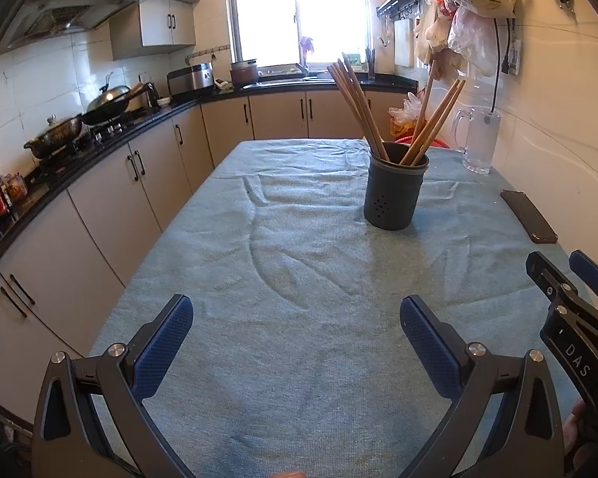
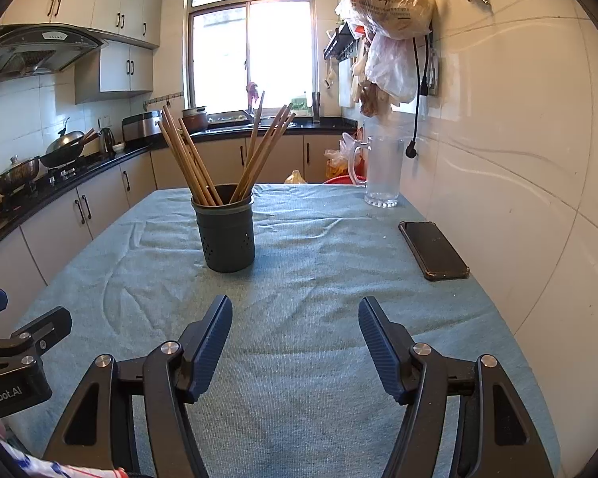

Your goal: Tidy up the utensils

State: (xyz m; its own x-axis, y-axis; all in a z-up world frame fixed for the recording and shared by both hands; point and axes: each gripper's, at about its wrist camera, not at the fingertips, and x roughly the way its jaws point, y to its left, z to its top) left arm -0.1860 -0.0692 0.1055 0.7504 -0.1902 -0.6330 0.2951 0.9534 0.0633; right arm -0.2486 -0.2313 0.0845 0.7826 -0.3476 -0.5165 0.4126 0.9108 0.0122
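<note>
The left gripper [image 1: 296, 320] hovered spread and empty over the counter [image 1: 283, 358], whose wrinkled blue terry cloth lay under everything. Ahead, slightly right of it, stood a dark cylindrical perforated holder [image 1: 392, 187] fanning smooth wooden chopsticks [image 1: 355, 95]. The right gripper [image 2: 295, 324] was likewise spread and empty, with the holder ahead-left and a glossy black phone [image 2: 432, 249] ahead-right.

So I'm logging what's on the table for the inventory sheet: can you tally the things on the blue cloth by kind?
Dark utensil holder with wooden chopsticks standing in it: 1
Clear glass mug: 1
Black phone, lying flat: 1
Total: 3 things on the blue cloth. The chopsticks overlap too much to count exactly.
</note>
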